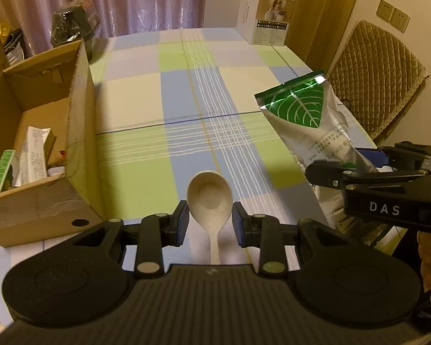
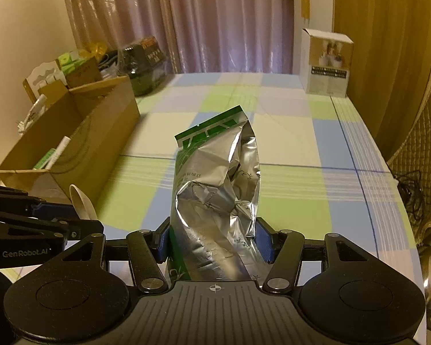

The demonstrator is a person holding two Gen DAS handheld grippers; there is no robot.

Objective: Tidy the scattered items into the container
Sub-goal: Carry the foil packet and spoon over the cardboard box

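Observation:
My left gripper point(image 1: 210, 224) is shut on a cream plastic spoon point(image 1: 210, 198), bowl pointing forward, held above the checked tablecloth. It also shows in the right wrist view point(image 2: 82, 204). My right gripper point(image 2: 212, 237) is shut on a silver foil pouch with a green leaf print point(image 2: 218, 189), held upright above the table. The pouch shows at the right in the left wrist view point(image 1: 307, 123), with the right gripper point(image 1: 356, 162) clamped on its lower end. The open cardboard box point(image 1: 77, 132) stands to the left and holds several small packets point(image 1: 34, 155). It also shows in the right wrist view point(image 2: 80, 141).
A white product box point(image 1: 263, 17) stands at the table's far end. A dark wrapped appliance point(image 1: 71, 26) and clutter lie behind the cardboard box. A quilted chair point(image 1: 379, 77) stands at the table's right edge. Curtains hang behind.

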